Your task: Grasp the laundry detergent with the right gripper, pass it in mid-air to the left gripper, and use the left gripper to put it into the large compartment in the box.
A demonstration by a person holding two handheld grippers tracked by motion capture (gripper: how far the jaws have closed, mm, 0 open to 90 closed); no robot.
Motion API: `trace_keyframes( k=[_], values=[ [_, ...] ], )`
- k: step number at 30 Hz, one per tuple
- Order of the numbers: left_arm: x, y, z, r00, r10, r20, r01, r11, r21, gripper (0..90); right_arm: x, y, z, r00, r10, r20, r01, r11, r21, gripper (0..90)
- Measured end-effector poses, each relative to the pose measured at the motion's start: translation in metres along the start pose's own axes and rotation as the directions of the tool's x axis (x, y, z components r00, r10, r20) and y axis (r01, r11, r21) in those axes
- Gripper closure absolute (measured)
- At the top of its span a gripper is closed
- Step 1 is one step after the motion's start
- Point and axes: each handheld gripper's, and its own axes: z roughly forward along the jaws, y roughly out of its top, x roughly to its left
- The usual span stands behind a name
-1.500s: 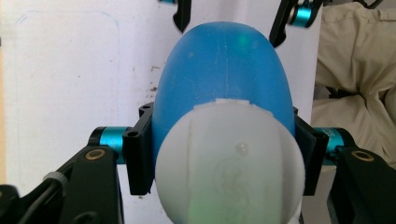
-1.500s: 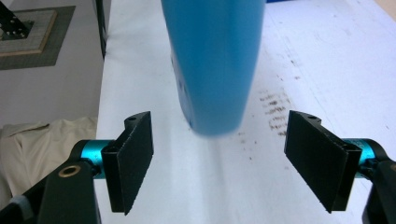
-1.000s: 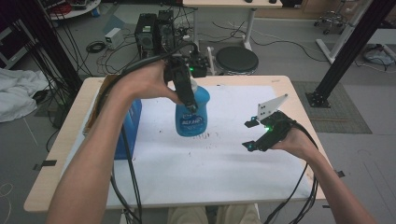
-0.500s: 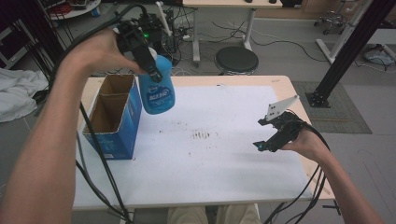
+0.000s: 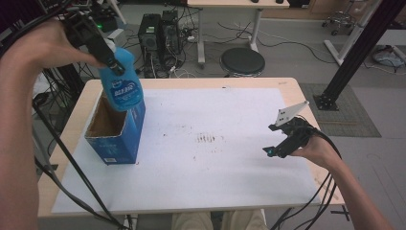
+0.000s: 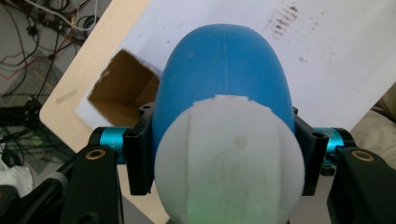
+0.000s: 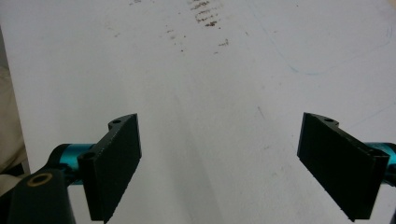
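A blue bottle (image 5: 120, 86) with a white cap (image 6: 229, 163) hangs tilted over the open top of a blue cardboard box (image 5: 117, 136) at the table's left. My left gripper (image 5: 111, 62) is shut on the bottle's neck just below the cap, and in the left gripper view (image 6: 224, 156) its jaws press on both sides. The box's brown inside (image 6: 121, 91) lies below the bottle. My right gripper (image 5: 271, 139) rests low at the table's right side; its jaws (image 7: 240, 168) have just been opening and stand open with nothing between them.
A white sheet (image 5: 215, 163) with dark smudges (image 5: 208, 139) covers most of the wooden table (image 5: 76, 120). Cables trail from both grippers off the near edge. Beyond the far edge stand a black stool (image 5: 242, 61) and computer towers (image 5: 160, 36). A black post (image 5: 354, 52) rises at the right.
My left gripper has carried the bottle from the table's middle leftward and up to above the box. The right gripper has stayed almost in place.
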Motion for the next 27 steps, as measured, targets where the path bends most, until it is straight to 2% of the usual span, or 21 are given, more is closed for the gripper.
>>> trace_keyframes(
  k=[4,5,9,16,18,19,24,27],
  values=[
    [0.009,-0.013,0.005,0.9995,-0.026,-0.020,0.027,0.9986,0.045,38.4,0.000,-0.006,0.001,0.9999,0.014,0.003,-0.014,1.000,0.006,12.9],
    [0.010,-0.015,0.007,0.9996,-0.021,-0.021,0.022,0.9979,0.061,38.3,0.000,-0.007,0.001,0.9999,0.014,0.003,-0.014,1.000,0.007,12.9],
    [0.016,-0.024,0.016,0.9989,-0.038,-0.027,0.041,0.9956,0.085,38.3,0.002,-0.009,0.003,0.9999,0.017,0.001,-0.017,1.000,0.008,12.9],
    [0.023,-0.036,0.035,0.9981,-0.060,-0.013,0.061,0.9940,0.091,38.3,0.004,-0.013,0.006,0.9998,0.021,0.000,-0.021,1.000,0.012,12.9],
    [0.025,-0.040,0.048,0.9980,-0.062,0.004,0.062,0.9928,0.102,38.3,0.005,-0.015,0.007,0.9998,0.020,-0.002,-0.020,1.000,0.013,12.9],
    [0.025,-0.040,0.048,0.9980,-0.062,0.004,0.062,0.9928,0.102,38.3,0.006,-0.015,0.007,0.9997,0.025,-0.001,-0.025,1.000,0.018,12.9],
    [0.026,-0.046,0.075,0.9984,-0.053,0.019,0.050,0.9896,0.135,38.3,0.007,-0.017,0.009,0.9996,0.029,0.000,-0.029,0.999,0.023,12.9],
    [0.026,-0.053,0.099,0.9984,-0.045,0.032,0.040,0.9868,0.157,38.3,0.007,-0.018,0.009,0.9996,0.028,0.000,-0.028,0.999,0.024,12.9]
  ],
)
